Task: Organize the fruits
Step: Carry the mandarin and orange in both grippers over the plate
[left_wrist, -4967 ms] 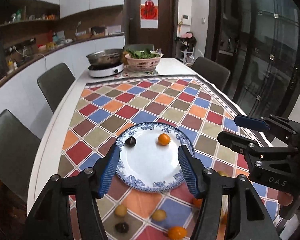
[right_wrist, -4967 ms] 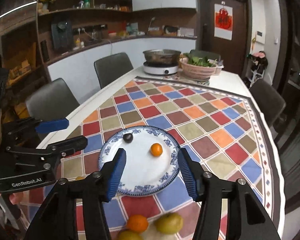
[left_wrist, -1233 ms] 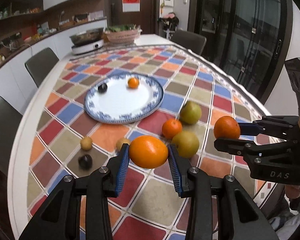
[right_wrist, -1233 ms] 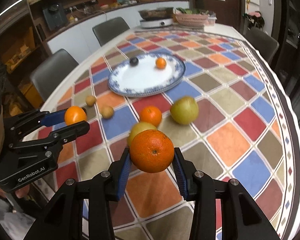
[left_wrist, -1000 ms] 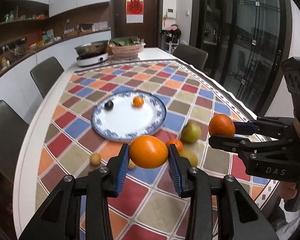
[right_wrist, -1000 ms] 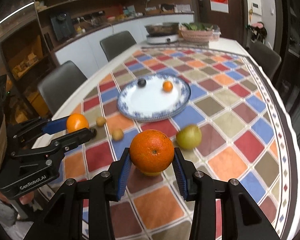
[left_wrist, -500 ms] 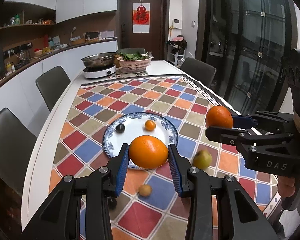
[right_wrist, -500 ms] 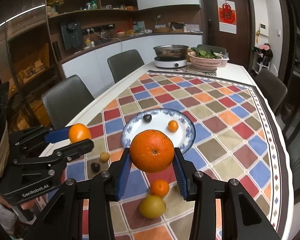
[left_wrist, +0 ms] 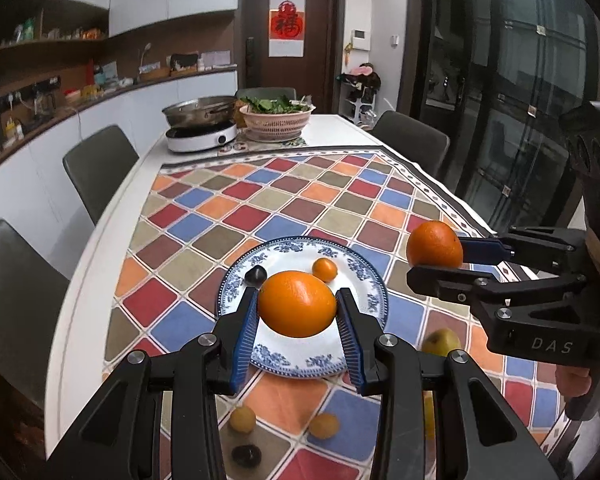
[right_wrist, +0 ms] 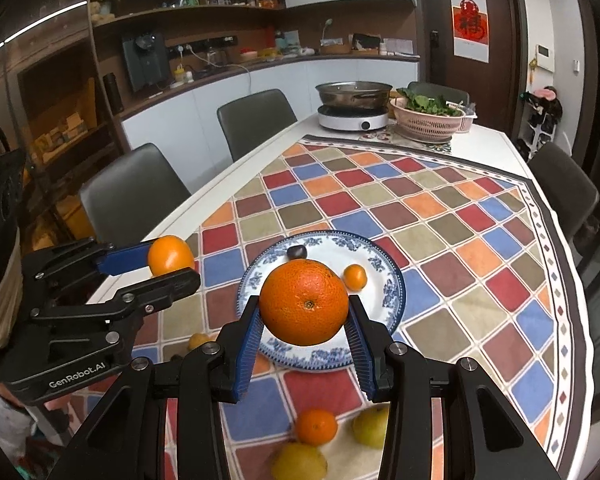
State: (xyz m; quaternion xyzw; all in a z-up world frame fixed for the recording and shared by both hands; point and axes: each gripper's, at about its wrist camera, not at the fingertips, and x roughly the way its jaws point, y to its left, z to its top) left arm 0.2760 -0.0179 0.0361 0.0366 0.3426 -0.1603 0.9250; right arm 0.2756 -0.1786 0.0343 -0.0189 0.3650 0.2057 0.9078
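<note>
My left gripper (left_wrist: 298, 314) is shut on a smooth orange (left_wrist: 297, 304) and holds it above the near rim of the blue-and-white plate (left_wrist: 364, 280). My right gripper (right_wrist: 304, 322) is shut on a larger dimpled orange (right_wrist: 304, 308), also above the plate (right_wrist: 388, 284). On the plate lie a small orange fruit (left_wrist: 325, 269) and a dark plum (left_wrist: 255, 275). Each gripper also shows in the other's view, the right one (left_wrist: 440, 258) at the right, the left one (right_wrist: 172, 264) at the left.
Loose fruit lies on the checked tablecloth near me: two small yellow fruits (left_wrist: 242, 419), a dark one (left_wrist: 246, 455), a green pear (left_wrist: 440, 342), a tangerine (right_wrist: 316, 426). A hotplate with pan (left_wrist: 200, 124) and a pink basket of greens (left_wrist: 276, 118) stand at the far end. Chairs (left_wrist: 100, 168) line both sides.
Both grippers have risen and moved forward with their oranges, from over the loose fruit to above the plate's near edge. Both grips are unchanged.
</note>
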